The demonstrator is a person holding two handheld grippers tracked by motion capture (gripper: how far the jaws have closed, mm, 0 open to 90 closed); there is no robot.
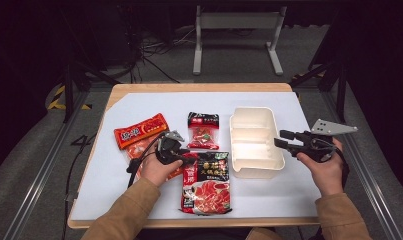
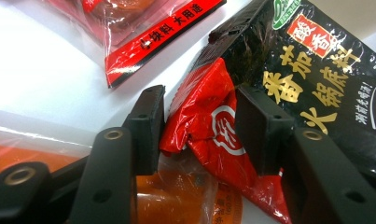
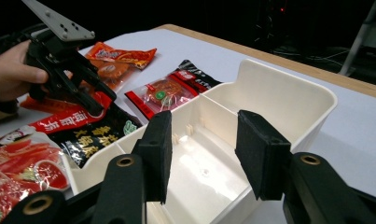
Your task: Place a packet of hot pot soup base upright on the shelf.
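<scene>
On your counter [image 1: 284, 88] a white sheet [image 1: 139, 102] covers nearly the whole top, with bare wood showing along the far edge. Far left on it you have an orange-red snack packet [image 1: 140, 130], lying slantwise. Toward the middle sits a small packet [image 1: 203, 130] with a black top and a clear window (something red inside). Beyond the counter, on the grey floor [image 1: 229, 75], you see a white metal frame [image 1: 237, 22] and loose dark cables [image 1: 154, 55].

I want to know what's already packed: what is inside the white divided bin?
The white bin looks empty: bare compartments in both views. Its near end lies hidden behind the right gripper.
</scene>
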